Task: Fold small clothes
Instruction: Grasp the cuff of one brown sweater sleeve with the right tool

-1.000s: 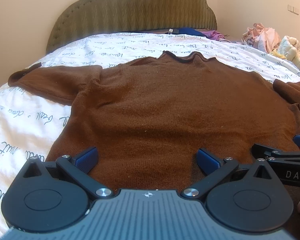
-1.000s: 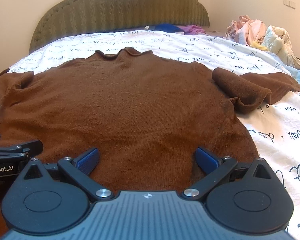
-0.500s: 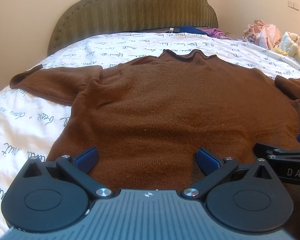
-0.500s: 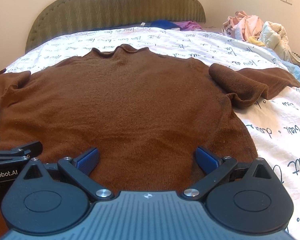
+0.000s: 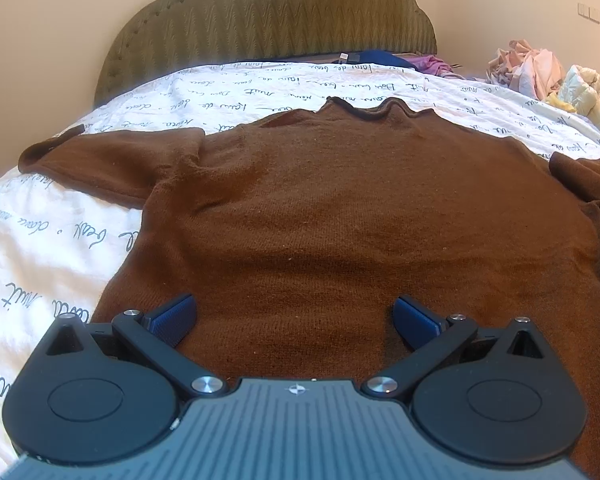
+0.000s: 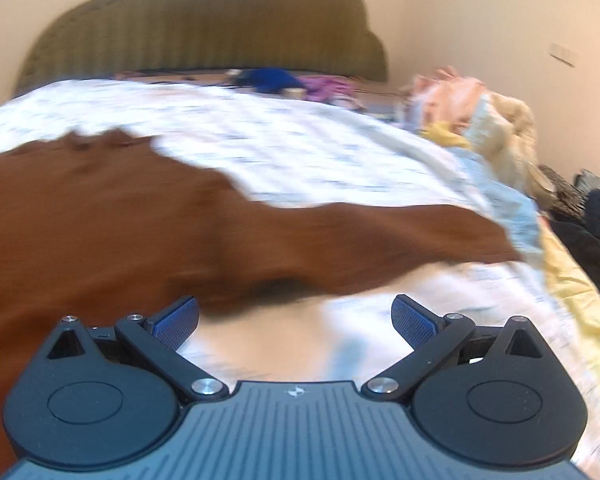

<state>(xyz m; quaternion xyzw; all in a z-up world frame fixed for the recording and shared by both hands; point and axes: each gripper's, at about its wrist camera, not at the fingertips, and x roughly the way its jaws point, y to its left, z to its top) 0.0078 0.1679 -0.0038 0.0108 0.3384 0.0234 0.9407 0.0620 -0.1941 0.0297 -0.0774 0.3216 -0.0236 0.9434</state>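
Since half a second ago our right gripper (image 6: pixel 295 316) has swung off to the right: it hung over the sweater's hem then, and now bare bedsheet (image 6: pixel 300 344) lies between its jaws, the view smeared by the motion. Our left gripper (image 5: pixel 294 318) has hardly shifted, though the right gripper no longer shows at the edge of its view.

Both pairs of jaws are spread wide and hold nothing. The left pair sits low over the near hem of the brown sweater (image 5: pixel 360 220), which lies flat on the bed, collar toward the olive headboard (image 5: pixel 268 16). Just ahead of the right jaws lies the right sleeve (image 6: pixel 400 236), stretched out sideways across the sheet; the left sleeve (image 5: pixel 100 164) reaches out the other way.

We judge the sleeve fold comes next. The risk is a hurried pinch: closing while the view is blurred could catch the sheet with the knit, or take only the top layer, and the sleeve would drag the body askew. A pile of other clothes (image 6: pixel 480 120) waits at the bed's far right.
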